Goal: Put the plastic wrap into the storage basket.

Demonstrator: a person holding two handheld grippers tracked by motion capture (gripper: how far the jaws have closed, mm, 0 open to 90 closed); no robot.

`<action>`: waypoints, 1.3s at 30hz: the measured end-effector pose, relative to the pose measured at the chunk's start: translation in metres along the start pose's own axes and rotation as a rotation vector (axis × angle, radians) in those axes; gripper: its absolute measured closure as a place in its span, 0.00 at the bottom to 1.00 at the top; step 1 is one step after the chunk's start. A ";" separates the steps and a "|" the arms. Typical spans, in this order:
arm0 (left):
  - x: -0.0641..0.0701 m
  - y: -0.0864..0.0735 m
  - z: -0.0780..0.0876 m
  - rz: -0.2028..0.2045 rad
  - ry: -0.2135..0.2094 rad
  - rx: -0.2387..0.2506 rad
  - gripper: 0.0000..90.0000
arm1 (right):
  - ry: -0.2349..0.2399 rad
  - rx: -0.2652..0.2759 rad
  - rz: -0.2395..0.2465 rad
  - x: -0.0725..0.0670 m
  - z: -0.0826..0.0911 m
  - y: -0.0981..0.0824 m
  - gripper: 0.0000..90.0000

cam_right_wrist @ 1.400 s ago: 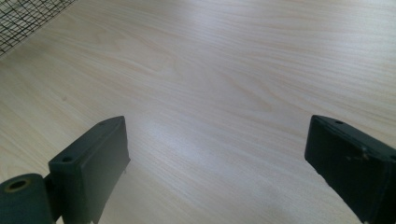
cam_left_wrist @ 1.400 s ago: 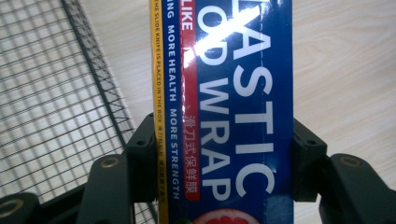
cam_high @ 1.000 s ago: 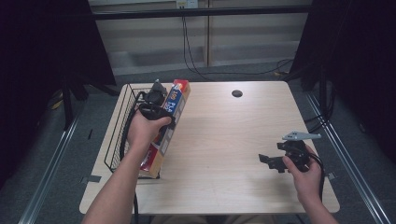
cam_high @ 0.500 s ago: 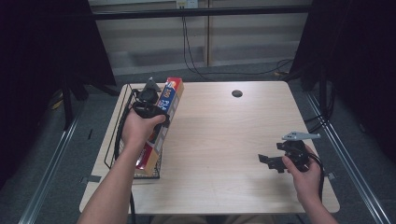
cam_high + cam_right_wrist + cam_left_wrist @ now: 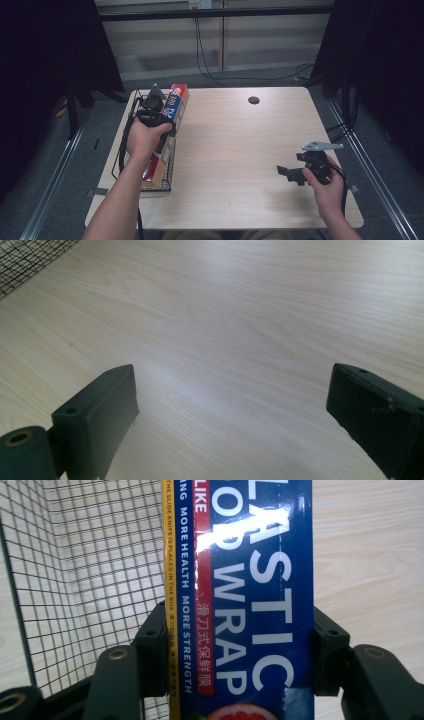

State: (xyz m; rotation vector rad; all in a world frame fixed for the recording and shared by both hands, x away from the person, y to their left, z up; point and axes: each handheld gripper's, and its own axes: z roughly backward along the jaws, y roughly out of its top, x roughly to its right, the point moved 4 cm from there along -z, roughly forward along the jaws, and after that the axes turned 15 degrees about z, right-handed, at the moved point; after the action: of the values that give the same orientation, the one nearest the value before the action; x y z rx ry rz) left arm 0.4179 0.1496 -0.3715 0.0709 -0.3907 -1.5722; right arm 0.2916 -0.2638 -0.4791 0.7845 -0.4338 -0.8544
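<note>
Left gripper [image 5: 239, 655] clamps the plastic wrap box [image 5: 240, 580] over the basket [image 5: 90, 570]; right gripper [image 5: 232, 415] hovers wide, empty.

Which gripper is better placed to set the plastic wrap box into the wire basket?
Left: the left gripper is shut on the plastic wrap box over the wire basket. The right gripper is open, far off.

blue plastic wrap box [image 5: 250, 605] long, tilted over wire basket [image 5: 131, 107] edge.
</note>
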 end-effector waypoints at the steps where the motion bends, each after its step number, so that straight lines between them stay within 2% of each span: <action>1: -0.003 0.000 0.000 0.014 0.003 0.006 0.47 | 0.000 0.002 0.002 0.000 0.000 0.000 0.06; 15: -0.015 0.001 -0.001 0.053 0.029 0.028 0.47 | 0.009 -0.002 0.008 -0.002 -0.001 0.000 0.06; 24: -0.023 0.000 -0.004 0.083 0.047 0.025 0.47 | 0.007 0.000 0.007 -0.003 -0.001 -0.001 0.06; 26: -0.025 0.000 -0.006 0.095 0.040 0.023 0.47 | 0.007 0.000 0.007 -0.003 0.000 -0.001 0.06; 33: -0.032 -0.001 -0.011 0.125 0.059 0.031 0.47 | 0.007 0.001 0.005 -0.003 0.000 0.000 0.06; 34: -0.032 -0.002 -0.012 0.142 0.058 0.034 0.46 | 0.005 0.002 0.006 -0.002 0.000 0.000 0.06; 39: -0.036 -0.003 -0.015 0.142 0.071 0.035 0.46 | 0.005 0.003 0.007 -0.002 0.001 0.000 0.06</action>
State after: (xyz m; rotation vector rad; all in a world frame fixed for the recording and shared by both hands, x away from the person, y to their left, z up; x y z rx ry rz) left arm 0.4208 0.1817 -0.3934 0.1228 -0.3594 -1.4191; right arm 0.2897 -0.2623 -0.4792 0.7873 -0.4329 -0.8457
